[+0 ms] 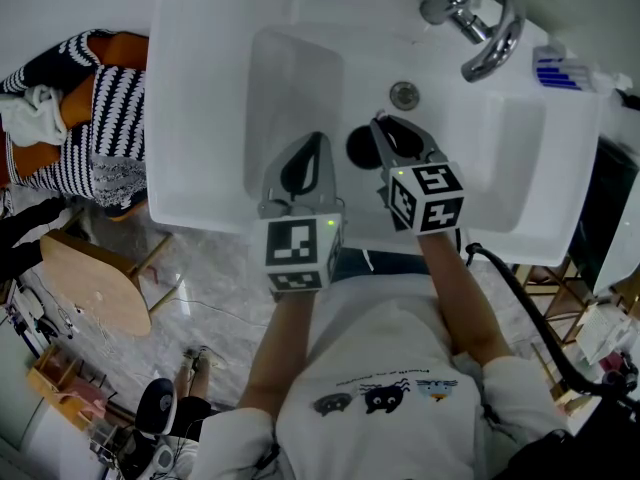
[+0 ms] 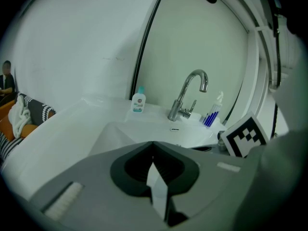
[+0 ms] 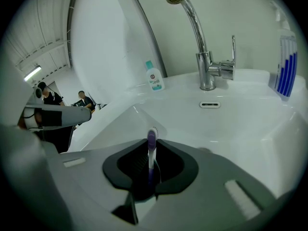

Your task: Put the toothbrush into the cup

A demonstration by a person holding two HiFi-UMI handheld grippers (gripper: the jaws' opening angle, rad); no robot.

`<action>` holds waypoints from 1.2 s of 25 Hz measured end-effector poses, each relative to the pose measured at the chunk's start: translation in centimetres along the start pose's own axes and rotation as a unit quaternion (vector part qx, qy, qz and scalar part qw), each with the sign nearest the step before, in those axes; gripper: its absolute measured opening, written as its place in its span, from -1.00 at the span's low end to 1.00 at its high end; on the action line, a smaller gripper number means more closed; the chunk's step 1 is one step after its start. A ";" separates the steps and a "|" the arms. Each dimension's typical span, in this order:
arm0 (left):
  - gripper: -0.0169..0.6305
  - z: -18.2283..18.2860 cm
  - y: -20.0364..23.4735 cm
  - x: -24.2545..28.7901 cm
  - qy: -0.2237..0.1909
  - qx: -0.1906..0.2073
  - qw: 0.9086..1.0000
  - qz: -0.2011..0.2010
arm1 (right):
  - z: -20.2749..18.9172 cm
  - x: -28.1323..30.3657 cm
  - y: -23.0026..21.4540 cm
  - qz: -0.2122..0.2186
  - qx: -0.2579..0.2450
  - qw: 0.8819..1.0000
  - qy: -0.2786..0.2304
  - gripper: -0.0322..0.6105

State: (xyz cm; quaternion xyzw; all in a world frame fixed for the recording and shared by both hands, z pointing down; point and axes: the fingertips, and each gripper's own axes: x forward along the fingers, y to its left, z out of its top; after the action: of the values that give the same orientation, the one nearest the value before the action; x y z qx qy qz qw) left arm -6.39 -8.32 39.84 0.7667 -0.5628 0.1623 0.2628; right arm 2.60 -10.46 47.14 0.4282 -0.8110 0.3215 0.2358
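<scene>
jaws of right gripper (image 3: 153, 141) pinch toothbrush (image 3: 151, 154); left gripper (image 2: 153, 144) pressed together, empty; dark cup (image 1: 362, 146) in sink (image 1: 500, 158).

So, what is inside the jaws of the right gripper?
A toothbrush, its purple-and-white head rising above the right gripper. Its lower handle is covered by the jaws.

Toothbrush (image 3: 151, 153) purple-white; sink (image 1: 200, 88) white; faucet (image 1: 447, 6) chrome; fabric (image 1: 120, 108) black-white striped.
</scene>
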 end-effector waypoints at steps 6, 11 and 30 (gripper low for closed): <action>-0.95 -0.1 0.0 0.0 0.001 -0.001 1.000 0.000 | 0.0 0.1 -0.2 -0.001 0.000 1.000 0.002 -0.73; -0.95 0.0 -0.1 0.0 0.000 -0.003 1.000 -0.002 | 0.0 0.1 -0.3 0.000 0.001 1.000 0.003 -0.73; -0.95 0.7 0.0 -0.3 -0.008 0.005 1.000 -0.005 | 2.0 -1.7 -0.6 -0.002 0.000 1.000 -0.020 -0.59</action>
State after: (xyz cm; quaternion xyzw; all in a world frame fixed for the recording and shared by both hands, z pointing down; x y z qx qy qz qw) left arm -6.56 -8.51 39.09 0.7721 -0.5600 0.1577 0.2557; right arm 3.80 -11.21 44.85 0.4362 -0.8149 0.3120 0.2200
